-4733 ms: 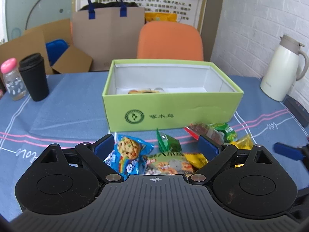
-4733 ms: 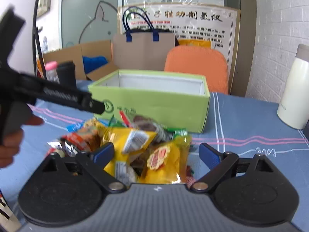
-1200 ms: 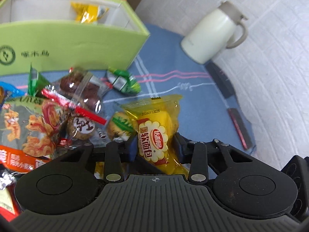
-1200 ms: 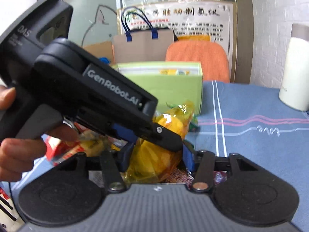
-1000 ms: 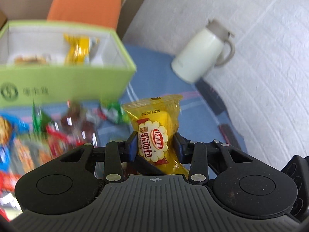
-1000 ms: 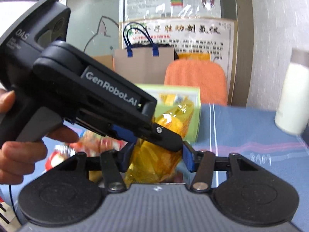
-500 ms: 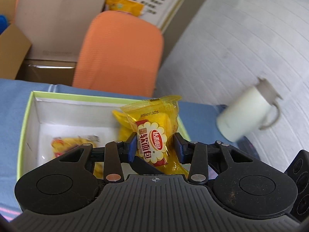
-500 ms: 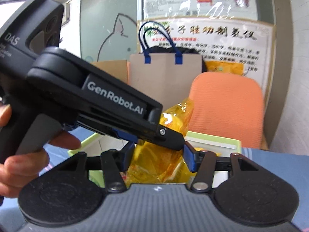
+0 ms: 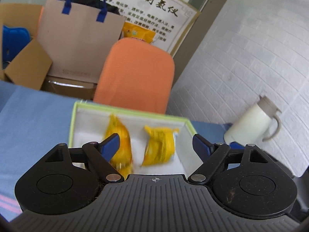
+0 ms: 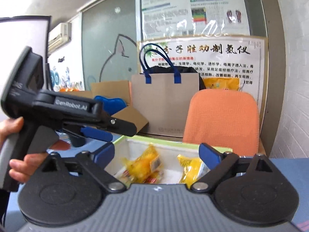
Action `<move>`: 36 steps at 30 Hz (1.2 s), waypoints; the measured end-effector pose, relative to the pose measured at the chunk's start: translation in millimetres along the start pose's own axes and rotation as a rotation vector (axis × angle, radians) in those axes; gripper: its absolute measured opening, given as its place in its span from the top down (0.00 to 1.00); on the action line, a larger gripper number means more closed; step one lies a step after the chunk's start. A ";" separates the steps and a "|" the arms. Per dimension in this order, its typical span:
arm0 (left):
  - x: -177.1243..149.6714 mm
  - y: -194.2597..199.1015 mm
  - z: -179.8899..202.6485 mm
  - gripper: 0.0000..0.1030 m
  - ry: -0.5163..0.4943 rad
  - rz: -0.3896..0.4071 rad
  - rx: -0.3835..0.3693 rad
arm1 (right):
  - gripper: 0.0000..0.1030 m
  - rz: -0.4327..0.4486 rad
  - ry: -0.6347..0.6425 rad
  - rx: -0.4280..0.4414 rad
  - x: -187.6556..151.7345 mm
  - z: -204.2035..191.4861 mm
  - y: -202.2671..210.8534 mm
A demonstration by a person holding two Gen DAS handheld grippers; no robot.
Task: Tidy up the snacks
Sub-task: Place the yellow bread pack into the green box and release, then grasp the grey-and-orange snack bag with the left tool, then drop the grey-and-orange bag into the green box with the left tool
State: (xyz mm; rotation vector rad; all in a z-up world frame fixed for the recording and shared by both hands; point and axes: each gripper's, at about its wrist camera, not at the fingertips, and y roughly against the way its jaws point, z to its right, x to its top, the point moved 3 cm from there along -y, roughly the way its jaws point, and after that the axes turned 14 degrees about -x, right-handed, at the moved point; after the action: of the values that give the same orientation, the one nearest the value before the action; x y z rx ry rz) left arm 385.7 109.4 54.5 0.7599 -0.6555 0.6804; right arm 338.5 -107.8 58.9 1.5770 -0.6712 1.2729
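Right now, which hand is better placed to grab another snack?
Hard to call. Both the left gripper and right gripper are opening, empty, over the light-green cardboard box with yellow snack packets inside. No loose snacks show, so neither looks closer.

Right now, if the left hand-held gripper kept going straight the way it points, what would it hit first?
Probably the yellow snack packet inside the green box. The left hand-held gripper, its jaws opening and gripping nothing, points into the box. Depth is unclear.

Two yellow snack packets (image 9: 159, 145) lie inside the open green box (image 9: 133, 113).
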 end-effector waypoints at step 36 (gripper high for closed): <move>-81.3 60.1 33.3 0.55 -0.035 -0.144 -0.130 | 0.36 -0.089 -0.011 0.028 -44.8 -81.8 63.6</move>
State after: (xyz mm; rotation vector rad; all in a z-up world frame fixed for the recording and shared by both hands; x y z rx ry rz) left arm 282.4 90.9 36.6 0.6924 -0.6639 0.4889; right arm 236.7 -64.1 37.2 1.6195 -0.5857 1.2136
